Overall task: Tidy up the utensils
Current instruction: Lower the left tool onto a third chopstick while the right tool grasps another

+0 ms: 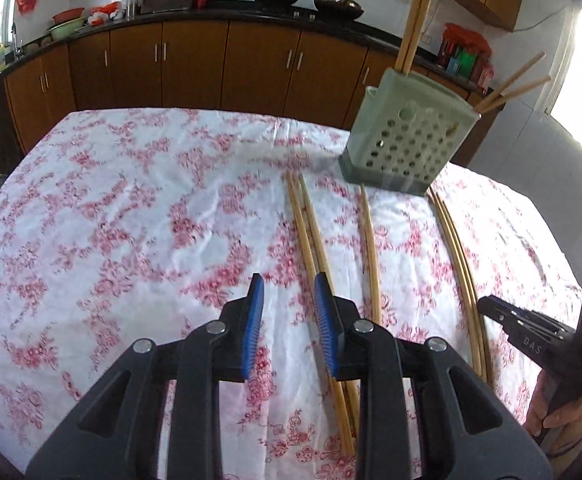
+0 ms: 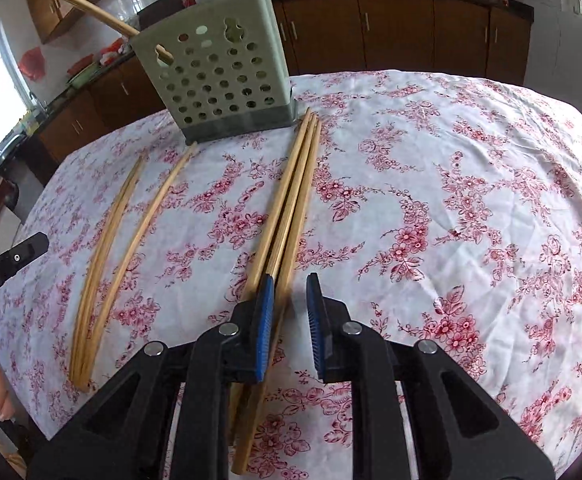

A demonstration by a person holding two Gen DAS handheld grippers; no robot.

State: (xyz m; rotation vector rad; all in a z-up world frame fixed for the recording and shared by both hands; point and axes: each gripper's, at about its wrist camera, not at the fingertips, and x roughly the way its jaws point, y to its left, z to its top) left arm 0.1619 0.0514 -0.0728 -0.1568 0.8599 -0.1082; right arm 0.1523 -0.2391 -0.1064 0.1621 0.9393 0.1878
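A pale green perforated utensil holder (image 1: 407, 136) (image 2: 227, 80) stands on the floral tablecloth with several wooden chopsticks (image 1: 415, 20) sticking out of it. More chopsticks lie loose on the cloth: a pair (image 1: 311, 232), a single one (image 1: 371, 248) and a bundle (image 1: 459, 256) (image 2: 291, 200). My left gripper (image 1: 289, 280) is open just above the cloth, with only cloth in the gap; the pair runs under its right finger. My right gripper (image 2: 290, 280) is open too, with a narrow bare gap, and the bundle passes beneath its left finger.
The floral tablecloth (image 1: 111, 220) (image 2: 471, 200) covers the whole table, whose far edge lies just behind the holder. Brown kitchen cabinets (image 1: 195, 64) and a dark counter with pans stand beyond. A person's hand (image 1: 559, 412) holds the other gripper's handle at the right.
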